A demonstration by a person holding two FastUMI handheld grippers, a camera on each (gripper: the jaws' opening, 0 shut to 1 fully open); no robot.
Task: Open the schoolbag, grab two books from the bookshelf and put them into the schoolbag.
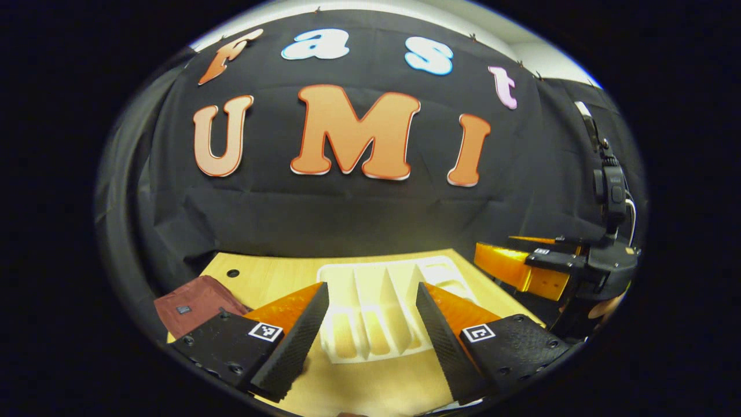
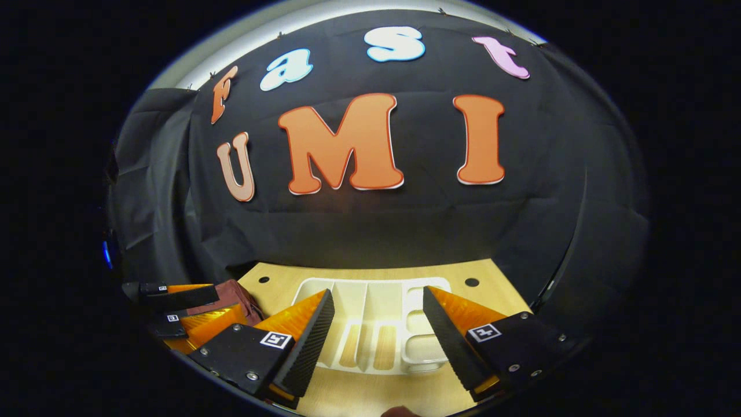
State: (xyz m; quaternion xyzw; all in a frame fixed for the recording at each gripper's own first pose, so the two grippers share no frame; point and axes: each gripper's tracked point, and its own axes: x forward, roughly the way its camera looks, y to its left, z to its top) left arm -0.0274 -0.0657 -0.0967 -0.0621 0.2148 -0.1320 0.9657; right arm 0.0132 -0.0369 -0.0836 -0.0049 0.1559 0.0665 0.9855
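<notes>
A white slotted bookshelf (image 1: 376, 301) lies flat on the wooden table (image 1: 272, 278), and bare wood shows through its slots. My left gripper (image 1: 370, 289) hovers open just above its near end, nothing between the fingers. A dark red schoolbag (image 1: 194, 301) lies at the table's left edge. In the right gripper view the same bookshelf (image 2: 370, 324) sits straight ahead, with my right gripper (image 2: 377, 292) open over it and holding nothing. The schoolbag (image 2: 234, 289) appears to its left.
The right gripper (image 1: 495, 249), with the hand holding it, hangs off the table's right edge in the left gripper view. The left gripper (image 2: 223, 304) hangs beside the bag in the right gripper view. Black cloth walls close the back and sides. Small round holes (image 2: 472, 282) mark the tabletop.
</notes>
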